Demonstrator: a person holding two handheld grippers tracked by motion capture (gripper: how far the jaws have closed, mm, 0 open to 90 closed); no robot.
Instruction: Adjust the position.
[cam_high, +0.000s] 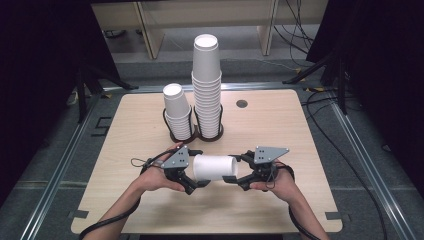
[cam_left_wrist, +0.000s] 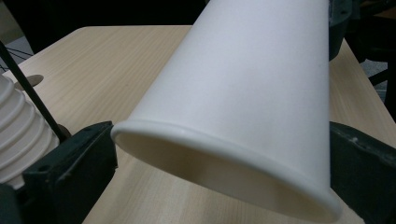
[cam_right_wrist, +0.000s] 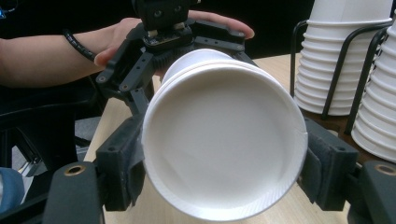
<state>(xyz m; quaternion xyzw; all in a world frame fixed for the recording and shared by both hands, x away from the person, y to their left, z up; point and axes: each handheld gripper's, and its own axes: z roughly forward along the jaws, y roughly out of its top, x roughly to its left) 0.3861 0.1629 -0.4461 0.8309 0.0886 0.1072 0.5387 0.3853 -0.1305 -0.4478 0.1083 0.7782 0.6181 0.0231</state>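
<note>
A single white paper cup (cam_high: 215, 167) hangs on its side above the front middle of the wooden table (cam_high: 280, 125), held at both ends. My left gripper (cam_high: 198, 168) is shut on the cup's wide rim end; in the left gripper view its jaws press the rolled rim (cam_left_wrist: 224, 154) from both sides. My right gripper (cam_high: 234, 168) is shut on the narrow base end. In the right gripper view the cup's recessed base (cam_right_wrist: 224, 144) faces the camera between my right gripper's (cam_right_wrist: 224, 158) jaws. A hand holds the left gripper (cam_right_wrist: 196, 65) behind it.
Two stacks of white cups stand in black wire holders behind the grippers: a tall stack (cam_high: 207, 90) and a shorter leaning one (cam_high: 177, 112). The stacks (cam_right_wrist: 345, 56) sit close on the right in the right gripper view. A round grommet hole (cam_high: 242, 104) lies at the back.
</note>
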